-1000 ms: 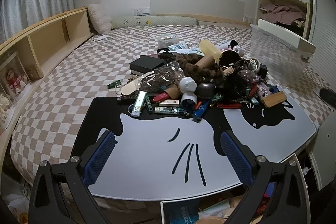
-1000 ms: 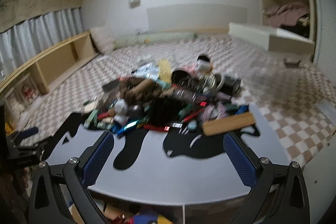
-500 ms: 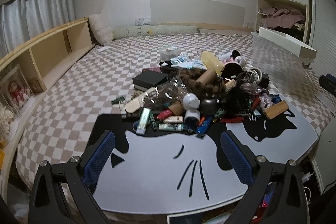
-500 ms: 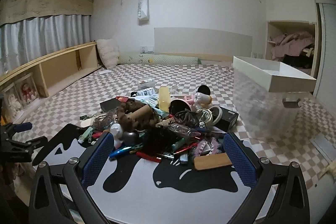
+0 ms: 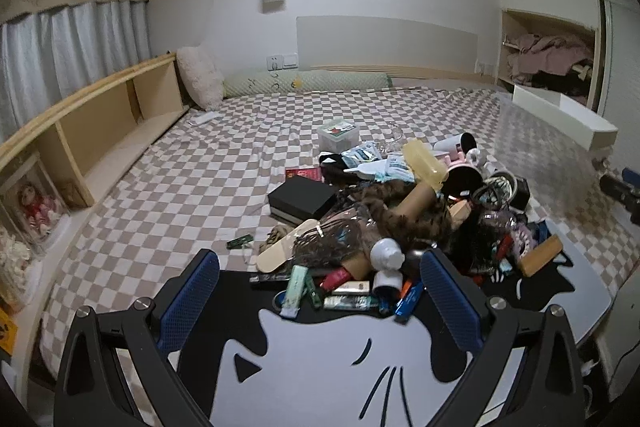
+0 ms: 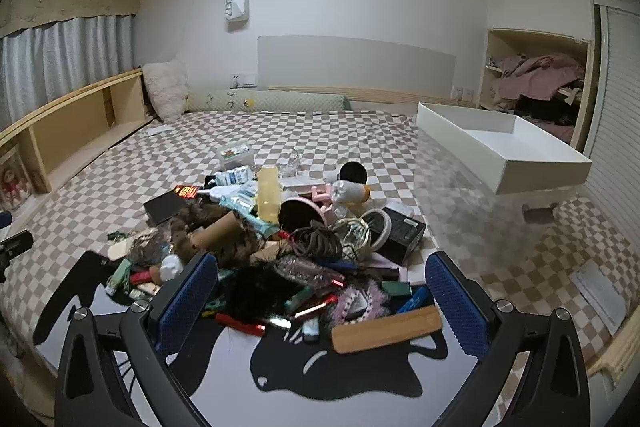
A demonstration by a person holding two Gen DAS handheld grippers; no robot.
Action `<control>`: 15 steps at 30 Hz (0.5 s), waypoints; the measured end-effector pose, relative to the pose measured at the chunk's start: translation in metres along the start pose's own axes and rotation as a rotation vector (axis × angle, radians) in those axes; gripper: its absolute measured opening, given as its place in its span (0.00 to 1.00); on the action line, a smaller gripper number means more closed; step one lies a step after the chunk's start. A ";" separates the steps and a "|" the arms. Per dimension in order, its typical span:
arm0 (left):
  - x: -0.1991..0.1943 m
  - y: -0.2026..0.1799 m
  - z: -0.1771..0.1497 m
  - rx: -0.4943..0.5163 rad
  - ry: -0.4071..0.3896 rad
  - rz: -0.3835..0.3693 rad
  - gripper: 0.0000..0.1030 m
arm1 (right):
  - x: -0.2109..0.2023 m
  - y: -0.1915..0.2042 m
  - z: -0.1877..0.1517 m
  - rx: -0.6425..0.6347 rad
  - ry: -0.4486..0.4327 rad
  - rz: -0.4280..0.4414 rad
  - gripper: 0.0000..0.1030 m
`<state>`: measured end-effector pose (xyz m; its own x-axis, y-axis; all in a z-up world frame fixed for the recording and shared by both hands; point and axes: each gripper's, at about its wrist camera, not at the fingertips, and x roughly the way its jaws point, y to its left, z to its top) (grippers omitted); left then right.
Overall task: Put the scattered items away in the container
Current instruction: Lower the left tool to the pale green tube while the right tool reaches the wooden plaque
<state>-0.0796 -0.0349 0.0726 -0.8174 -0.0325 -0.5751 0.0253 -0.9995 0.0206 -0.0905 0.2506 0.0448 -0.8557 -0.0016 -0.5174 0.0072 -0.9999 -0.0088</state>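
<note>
Blue-padded left tool (image 5: 320, 301) and right tool (image 6: 322, 301), both spread wide, gripping nothing, hovering before the heaped clutter (image 6: 280, 247) on the cat-print mat (image 5: 328, 359). White container (image 6: 508, 151) empty, raised at right beyond the heap.

I am standing in a bedroom at home: I am seeing a big bed (image 5: 360, 115), a pillow (image 5: 200, 77), curtains (image 5: 60, 47) and clothes (image 6: 536, 75) on a shelf.
</note>
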 end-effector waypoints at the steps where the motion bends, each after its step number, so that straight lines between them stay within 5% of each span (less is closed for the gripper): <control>1: 0.006 0.001 0.001 -0.002 0.010 -0.001 0.99 | 0.004 -0.002 0.001 0.012 0.005 0.000 1.00; 15: 0.098 0.021 -0.050 -0.009 0.198 0.077 0.98 | 0.097 -0.058 -0.060 0.252 0.308 -0.044 1.00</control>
<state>-0.1303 -0.0587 -0.0246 -0.6841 -0.1074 -0.7215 0.0888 -0.9940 0.0637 -0.1428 0.3088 -0.0559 -0.6573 0.0063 -0.7536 -0.1854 -0.9706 0.1536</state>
